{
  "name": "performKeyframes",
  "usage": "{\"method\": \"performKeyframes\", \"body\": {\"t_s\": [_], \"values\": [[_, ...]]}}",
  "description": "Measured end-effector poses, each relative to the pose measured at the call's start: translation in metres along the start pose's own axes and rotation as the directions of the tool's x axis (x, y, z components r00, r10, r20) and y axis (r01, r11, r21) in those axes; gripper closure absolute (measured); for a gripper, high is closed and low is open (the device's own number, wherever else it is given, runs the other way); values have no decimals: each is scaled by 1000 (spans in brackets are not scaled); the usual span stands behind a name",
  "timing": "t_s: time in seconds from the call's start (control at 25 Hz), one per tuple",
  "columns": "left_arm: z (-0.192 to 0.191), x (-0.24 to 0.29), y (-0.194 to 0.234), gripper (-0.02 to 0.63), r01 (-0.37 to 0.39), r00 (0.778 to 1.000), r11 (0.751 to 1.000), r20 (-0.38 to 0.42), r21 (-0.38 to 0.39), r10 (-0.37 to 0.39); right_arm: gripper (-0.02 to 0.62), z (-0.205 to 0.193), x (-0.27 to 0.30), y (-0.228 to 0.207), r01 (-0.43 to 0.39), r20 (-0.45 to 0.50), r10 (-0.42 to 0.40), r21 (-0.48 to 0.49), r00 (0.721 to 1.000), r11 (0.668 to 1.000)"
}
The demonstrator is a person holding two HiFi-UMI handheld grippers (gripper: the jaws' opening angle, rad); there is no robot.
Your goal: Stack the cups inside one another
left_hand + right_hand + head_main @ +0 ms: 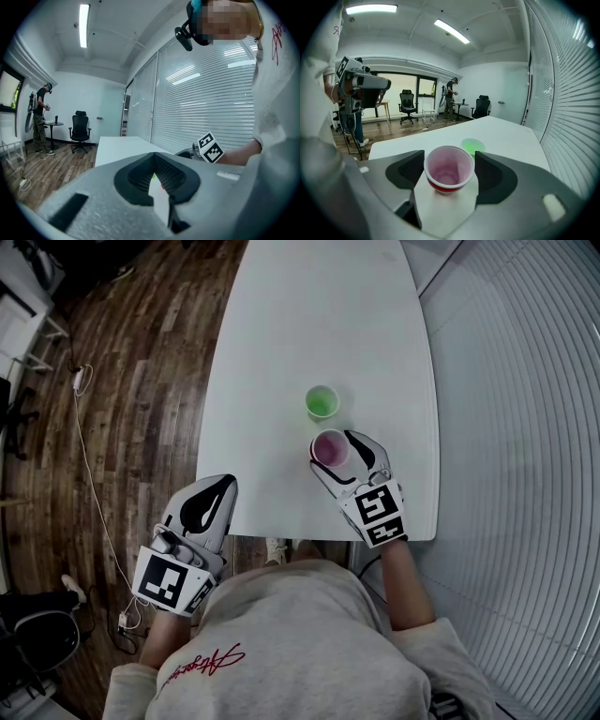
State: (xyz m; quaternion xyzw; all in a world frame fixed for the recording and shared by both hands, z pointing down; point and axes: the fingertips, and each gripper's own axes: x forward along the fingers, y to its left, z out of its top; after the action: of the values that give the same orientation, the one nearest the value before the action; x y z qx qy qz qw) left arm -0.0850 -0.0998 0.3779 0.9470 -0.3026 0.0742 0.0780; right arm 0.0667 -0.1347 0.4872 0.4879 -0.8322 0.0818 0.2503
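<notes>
Right gripper view: right gripper (449,161) pinches red cup (447,177); lift level, centre over far green cup (473,145); left gripper (217,491) closed, empty.

head cam steeply down on the counter (281,334), right claw (450,159) cam tight behind the pink cup (448,174) both share, left claw (154,161) cam low off its corner

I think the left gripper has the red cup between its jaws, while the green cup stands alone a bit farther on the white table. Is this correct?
Not quite. It is the right gripper that has the red cup between its jaws, as the right gripper view shows. The left gripper holds nothing. The green cup does stand alone, farther on the white table.
</notes>
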Motion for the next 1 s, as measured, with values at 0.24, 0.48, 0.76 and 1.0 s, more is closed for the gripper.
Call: {"method": "performKeyframes", "body": {"t_s": [0.24, 0.48, 0.76, 1.0], "values": [[-1, 2, 0, 611, -5, 1000, 1000, -2, -2, 5, 256, -4, 3, 2, -13, -9, 13, -1, 1000, 1000], [-2, 4, 2, 611, -15, 1000, 1000, 1, -13, 15, 256, -9, 6, 1, -17, -14, 16, -13, 1000, 1000], [-1, 7, 0, 611, -12, 1000, 1000, -1, -15, 12, 256, -13, 7, 1, -21, -25, 21, -17, 999, 1000], [3, 7, 1, 611, -15, 1000, 1000, -2, -15, 15, 256, -14, 7, 1, -26, -36, 25, -21, 999, 999]]}}
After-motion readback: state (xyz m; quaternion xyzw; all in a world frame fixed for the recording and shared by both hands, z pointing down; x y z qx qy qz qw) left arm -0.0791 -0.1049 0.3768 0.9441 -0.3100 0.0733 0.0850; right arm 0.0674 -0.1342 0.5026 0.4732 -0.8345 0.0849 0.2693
